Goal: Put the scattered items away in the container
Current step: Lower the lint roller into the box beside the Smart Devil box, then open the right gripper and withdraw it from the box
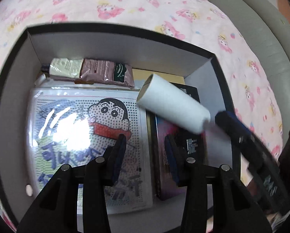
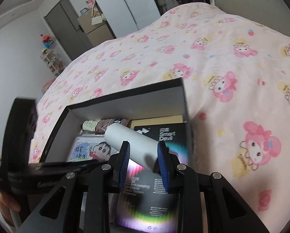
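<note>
Jaws: right gripper clamps the white cylindrical lint roller; left gripper gapes empty. Lower gently into the black-rimmed cardboard box, then release.

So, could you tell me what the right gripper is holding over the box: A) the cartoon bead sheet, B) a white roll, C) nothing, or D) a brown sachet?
B: the right gripper has its blue pads closed on the white roll, above the open box.

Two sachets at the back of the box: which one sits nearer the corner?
The cream sachet. It lies at the box's far-left corner; the brown sachet lies beside it, toward the middle.
</note>
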Motion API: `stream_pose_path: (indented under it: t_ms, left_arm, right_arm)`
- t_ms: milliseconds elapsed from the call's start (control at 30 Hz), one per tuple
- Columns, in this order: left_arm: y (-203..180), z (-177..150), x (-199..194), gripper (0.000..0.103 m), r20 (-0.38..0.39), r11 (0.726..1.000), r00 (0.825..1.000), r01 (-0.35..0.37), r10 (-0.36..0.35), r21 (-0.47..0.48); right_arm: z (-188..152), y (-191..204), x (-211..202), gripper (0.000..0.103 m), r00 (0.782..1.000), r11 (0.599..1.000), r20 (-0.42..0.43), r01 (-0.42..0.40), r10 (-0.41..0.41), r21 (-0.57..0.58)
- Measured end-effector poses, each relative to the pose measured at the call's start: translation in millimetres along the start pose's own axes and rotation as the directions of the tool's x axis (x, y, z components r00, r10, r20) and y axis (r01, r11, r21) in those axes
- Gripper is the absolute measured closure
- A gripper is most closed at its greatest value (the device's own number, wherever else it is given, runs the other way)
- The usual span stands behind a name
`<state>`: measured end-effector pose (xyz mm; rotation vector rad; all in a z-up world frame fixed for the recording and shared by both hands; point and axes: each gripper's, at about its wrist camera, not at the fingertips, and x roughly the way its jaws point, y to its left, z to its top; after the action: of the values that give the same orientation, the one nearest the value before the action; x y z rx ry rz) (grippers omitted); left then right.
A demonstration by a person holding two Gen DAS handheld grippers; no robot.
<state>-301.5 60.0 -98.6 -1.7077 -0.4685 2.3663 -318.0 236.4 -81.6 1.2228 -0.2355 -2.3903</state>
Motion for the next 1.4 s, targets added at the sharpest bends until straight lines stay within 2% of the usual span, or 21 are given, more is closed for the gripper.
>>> stream_pose_path:
  t_ms: [100,200,267,467,633,733,833,933,1000,1100,1200,1400]
  left_arm:
    - [-11.9,-6.7,-2.5,0.061,-0.032,0.996,0.999,0.000,0.003,0.086]
    - [-22.7,-5.5,8.3,0.062,-0.076,0.984,0.995,-0.058,0.071,0.166]
    - [-25.9,-1.4,17.2,0.062,-0.091,0.980,0.990,-0.091,0.109,0.176]
    - [-22.5,16.5,31.3,0.062,-0.118,0.984,0.981,-0.143,0.156,0.109]
    - [-31.1,15.9,31.2,0.062,-0.108,0.976,0.982,-0.136,0.156,0.170]
    - [-33.1,22.4,26.4,0.062,-0.062,0.977,0.988,-0.128,0.141,0.170]
    - [-25.6,39.3,13.6,0.062,0.026,0.989,0.994,-0.111,0.109,0.093]
    - [-16.5,51.8,-2.6,0.062,0.122,0.998,0.991,-0.065,0.062,0.015]
    - [-22.7,59.0,0.3,0.062,0.135,0.999,0.990,-0.036,0.033,0.018]
    - [-31.2,66.5,20.1,0.062,0.101,0.996,0.992,-0.075,0.069,0.052]
    - [-31.8,70.2,41.7,0.062,0.059,0.994,0.994,-0.092,0.089,0.056]
    - [-23.5,72.7,66.0,0.062,-0.015,0.998,0.998,-0.065,0.065,0.016]
  right_arm:
    - [0.4,-1.4,-1.2,0.077,1.000,1.000,-0.014,0.003,-0.003,-0.012]
    - [0.8,-2.9,-2.4,0.077,1.000,1.000,-0.028,0.006,-0.007,-0.024]
    - [1.0,-3.9,-3.2,0.077,0.999,0.999,-0.038,0.008,-0.010,-0.032]
    - [3.7,-11.9,-7.2,0.077,1.000,1.000,-0.029,-0.009,0.010,0.017]
    - [6.9,-14.5,-9.0,0.077,1.000,0.999,-0.013,-0.016,0.016,0.039]
    - [9.1,-15.5,-9.9,0.077,1.000,0.999,-0.002,-0.014,0.014,0.046]
    - [10.7,-17.3,-15.6,0.077,1.000,0.998,0.013,0.012,-0.013,0.058]
    - [13.2,-22.4,-21.3,0.077,0.999,0.997,0.039,0.012,-0.015,0.071]
    - [15.0,-26.5,-18.1,0.077,0.999,0.997,0.038,-0.003,0.000,0.083]
    - [17.5,-26.9,-7.5,0.077,1.000,0.996,0.027,-0.009,0.007,0.091]
    - [23.5,-24.0,-4.4,0.077,0.999,0.996,0.031,0.017,-0.020,0.086]
    - [31.2,-41.9,-9.1,0.077,0.997,0.983,0.066,-0.044,0.033,0.178]
